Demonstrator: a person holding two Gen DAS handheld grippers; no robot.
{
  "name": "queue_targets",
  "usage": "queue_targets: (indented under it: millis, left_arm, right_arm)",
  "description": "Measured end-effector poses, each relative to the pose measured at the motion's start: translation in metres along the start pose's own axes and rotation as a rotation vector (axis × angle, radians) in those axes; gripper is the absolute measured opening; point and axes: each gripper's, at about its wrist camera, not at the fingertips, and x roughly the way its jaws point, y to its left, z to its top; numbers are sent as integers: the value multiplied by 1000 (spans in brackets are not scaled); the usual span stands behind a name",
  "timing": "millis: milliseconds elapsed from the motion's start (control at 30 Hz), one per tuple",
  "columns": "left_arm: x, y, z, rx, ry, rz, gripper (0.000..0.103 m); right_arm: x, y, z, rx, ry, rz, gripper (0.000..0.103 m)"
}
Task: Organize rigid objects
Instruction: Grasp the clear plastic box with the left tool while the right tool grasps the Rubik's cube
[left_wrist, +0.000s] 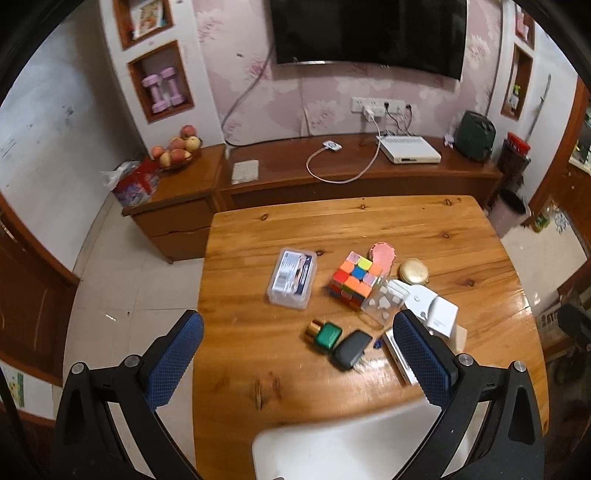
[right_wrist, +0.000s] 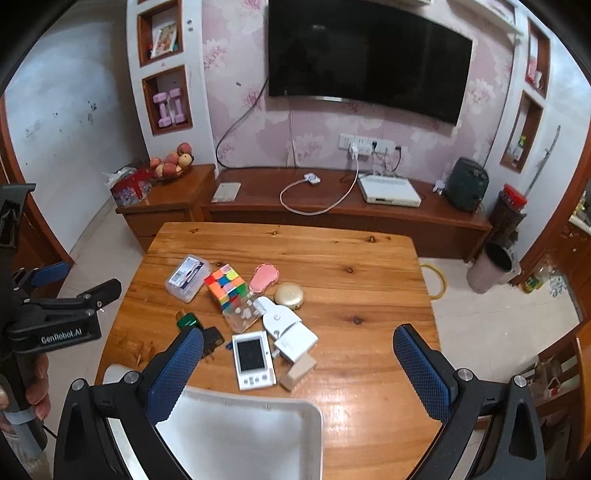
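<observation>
Wooden table (right_wrist: 369, 266), cluttered cube (right_wrist: 226, 286), white bin (right_wrist: 240, 424) nearby

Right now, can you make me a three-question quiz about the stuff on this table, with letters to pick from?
1. Where is the clear plastic box?
A. left of the puzzle cube
B. inside the white bin
C. on the floor

2. What colour is the round compact?
A. blue
B. gold
C. black

3. How are the right gripper jaws?
A. shut on the cube
B. shut on nothing
C. open, holding nothing

Answers: 1 A, it lies on the table beside the cube's left side. 2 B, its lid shines gold. 3 C, the blue pads stand wide apart.
</observation>
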Motion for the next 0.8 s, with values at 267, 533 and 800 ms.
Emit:
queue_targets:
  millis: [267,533,800]
  left_arm:
    - [87,11,33,18,151,-6,102]
    - [167,24,29,42,255,70,102]
    - [210,32,34,11,292,61,102]
  right_arm:
    - [75,-2,30,65,108,69,103]
    - [129,30,52,115,170,81,103]
    - [180,45,65,204,245,97,103]
